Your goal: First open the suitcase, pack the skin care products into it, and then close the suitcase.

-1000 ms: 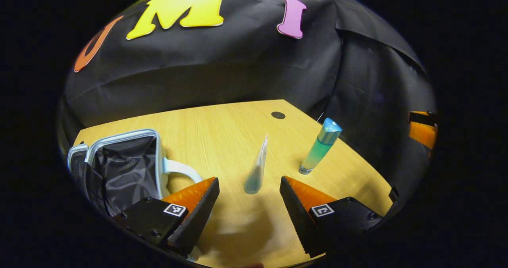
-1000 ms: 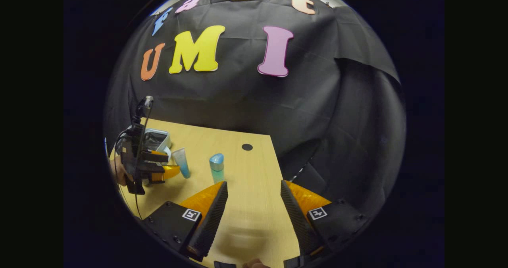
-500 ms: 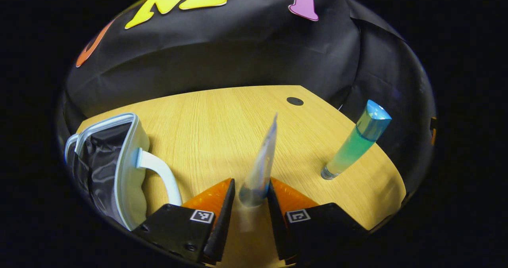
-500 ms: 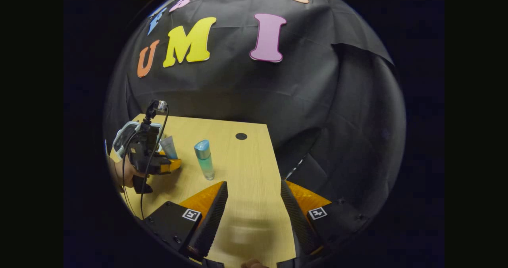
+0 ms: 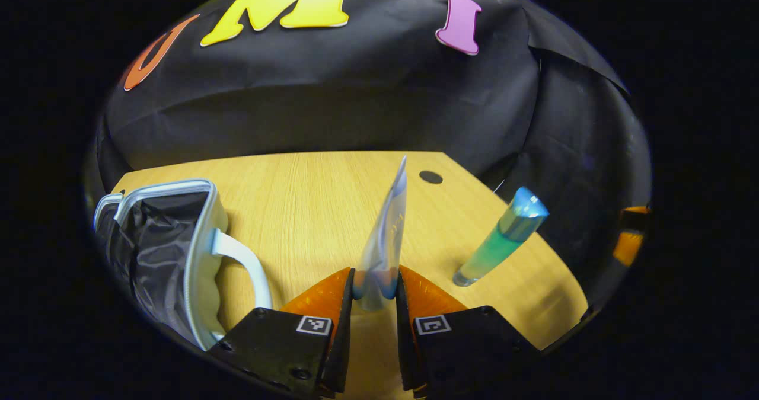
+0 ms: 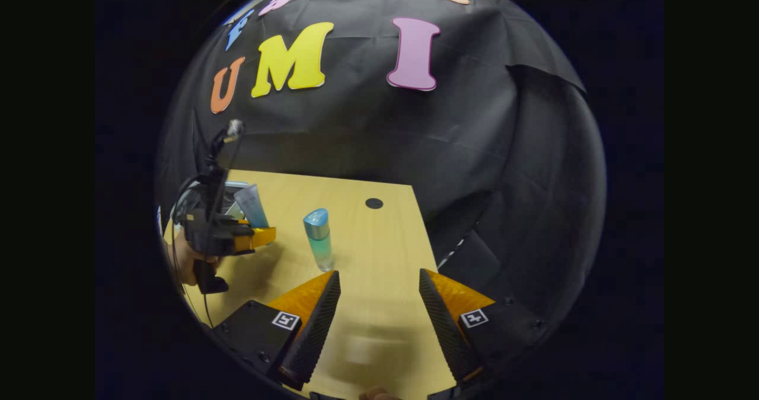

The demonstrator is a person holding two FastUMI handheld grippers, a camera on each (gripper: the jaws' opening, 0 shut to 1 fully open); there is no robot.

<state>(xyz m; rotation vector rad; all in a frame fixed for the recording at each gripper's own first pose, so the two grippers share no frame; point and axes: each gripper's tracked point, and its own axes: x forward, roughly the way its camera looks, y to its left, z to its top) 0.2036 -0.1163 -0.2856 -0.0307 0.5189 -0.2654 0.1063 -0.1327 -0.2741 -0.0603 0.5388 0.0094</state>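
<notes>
Left gripper [image 5: 375, 290] pinching a clear tube [image 5: 385, 240] at lower centre; open suitcase [image 5: 172, 252] lower left; bottle [image 5: 501, 234] standing right. Right gripper [image 6: 379, 305] spread wide above the table [image 6: 379, 240].

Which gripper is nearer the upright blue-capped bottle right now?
Right. The right gripper hangs open just short of the blue-capped bottle. The left gripper, shut on the tube, is off to the bottle's side.

Each gripper carries black finger mounts with small screws and a square black-and-white tag marker on top — left gripper [image 5: 375, 287], right gripper [image 6: 379, 296]. In the right gripper view the left one's boxy black body trails looping black cables — a hand [image 6: 185, 264] grips its handle.
</notes>
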